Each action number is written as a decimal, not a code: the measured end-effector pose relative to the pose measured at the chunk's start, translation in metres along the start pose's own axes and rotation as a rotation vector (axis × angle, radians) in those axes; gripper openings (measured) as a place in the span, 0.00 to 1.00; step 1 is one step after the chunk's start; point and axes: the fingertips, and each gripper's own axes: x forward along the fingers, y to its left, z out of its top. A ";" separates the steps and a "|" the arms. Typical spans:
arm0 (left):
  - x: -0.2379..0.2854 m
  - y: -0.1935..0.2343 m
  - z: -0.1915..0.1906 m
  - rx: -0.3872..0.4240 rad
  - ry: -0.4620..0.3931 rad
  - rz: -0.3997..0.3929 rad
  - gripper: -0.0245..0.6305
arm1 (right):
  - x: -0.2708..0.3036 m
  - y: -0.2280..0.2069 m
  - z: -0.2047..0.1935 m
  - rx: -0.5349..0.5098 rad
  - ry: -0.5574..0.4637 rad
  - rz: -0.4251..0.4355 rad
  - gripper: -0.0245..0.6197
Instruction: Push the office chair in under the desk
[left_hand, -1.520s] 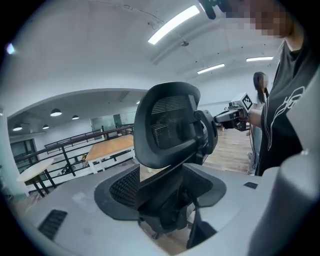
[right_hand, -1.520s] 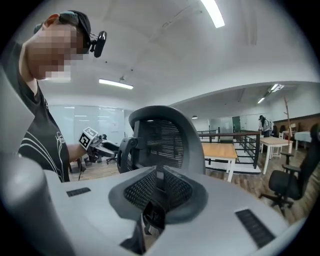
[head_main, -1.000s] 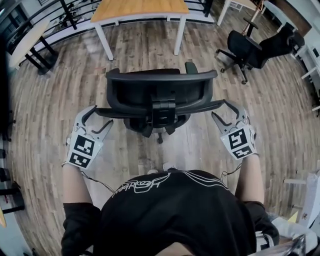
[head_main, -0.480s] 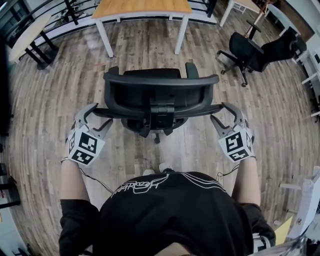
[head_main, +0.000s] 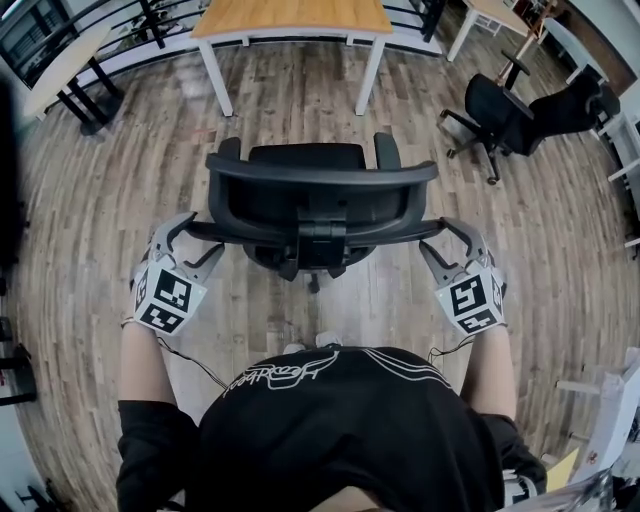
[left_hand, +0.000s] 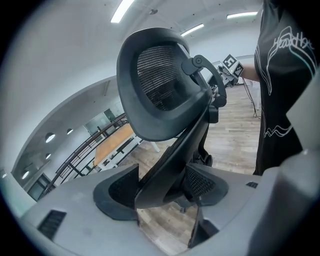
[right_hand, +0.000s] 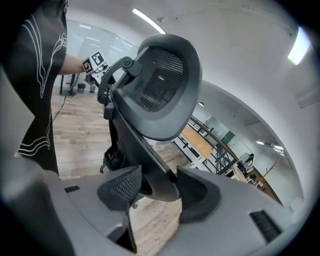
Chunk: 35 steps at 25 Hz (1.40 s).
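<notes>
Nudged closer, the chair (head_main: 320, 200) remains well short of the desk (head_main: 290, 18), left gripper (head_main: 200, 235) and right gripper (head_main: 440, 235) clamping its backrest.

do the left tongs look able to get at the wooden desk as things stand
Probably not. The left tongs are shut on the back frame of the office chair, which stands between them and the desk, and a stretch of floor lies beyond the chair.
</notes>
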 end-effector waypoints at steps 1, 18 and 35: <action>0.000 0.000 -0.001 -0.003 -0.002 0.001 0.47 | 0.001 0.000 0.000 0.004 -0.006 0.003 0.42; 0.033 -0.006 -0.027 -0.006 0.051 0.162 0.49 | 0.033 0.006 -0.020 -0.011 -0.099 0.009 0.41; 0.085 0.097 0.016 -0.024 0.087 0.107 0.49 | 0.100 -0.085 0.032 0.006 -0.092 0.033 0.41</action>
